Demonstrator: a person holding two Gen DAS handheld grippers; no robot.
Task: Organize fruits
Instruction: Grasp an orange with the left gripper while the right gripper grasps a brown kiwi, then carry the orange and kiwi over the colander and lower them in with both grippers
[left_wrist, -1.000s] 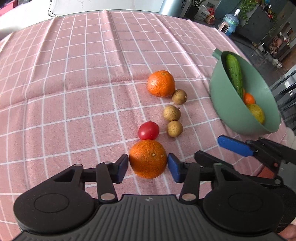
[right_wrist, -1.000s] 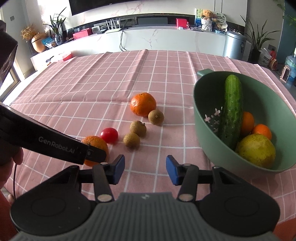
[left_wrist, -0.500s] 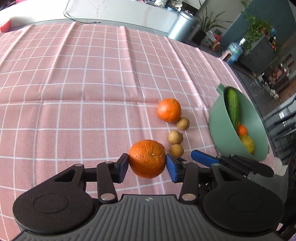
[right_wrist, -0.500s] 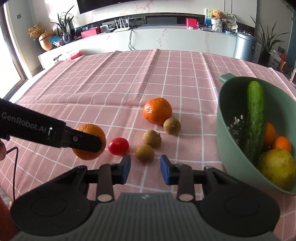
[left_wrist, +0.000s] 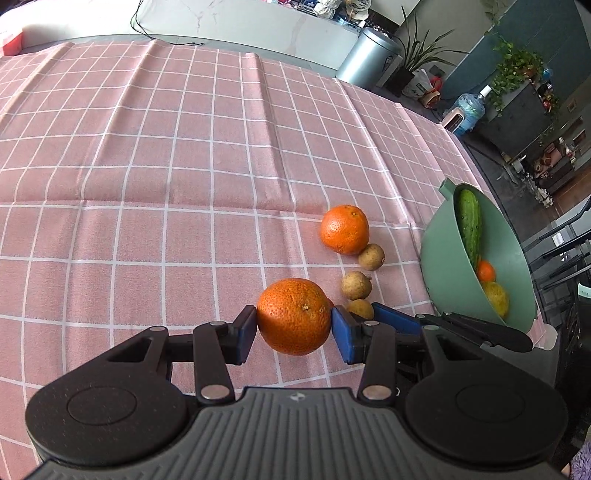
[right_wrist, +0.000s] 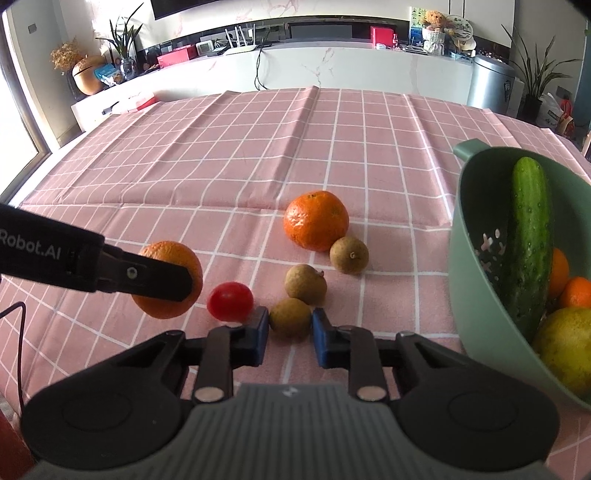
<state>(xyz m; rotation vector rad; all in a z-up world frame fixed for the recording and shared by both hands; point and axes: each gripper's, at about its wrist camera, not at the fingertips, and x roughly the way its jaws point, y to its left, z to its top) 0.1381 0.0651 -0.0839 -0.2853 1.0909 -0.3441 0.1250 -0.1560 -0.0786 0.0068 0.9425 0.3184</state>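
Pinching an orange (left_wrist: 293, 316) between its blue pads, the left hand-held gripper (left_wrist: 294, 328) holds it clear of the pink checked worktop (left_wrist: 147, 166) at frame centre. The right hand-held gripper (right_wrist: 289, 330) sits narrowly parted around a small brown fruit (right_wrist: 290, 317), beside a tomato (right_wrist: 229, 301). A green bowl (right_wrist: 469, 258) with a cucumber (right_wrist: 528, 240) stands at right.

Pink checked cloth (left_wrist: 184, 166) on tabletop: matt, creased. Round orange w/ pitted peel (left_wrist: 293, 315), slight sheen. Green plastic colander bowl (right_wrist: 476, 206) smooth, satin. Small red tomato (right_wrist: 229, 301) glossy.
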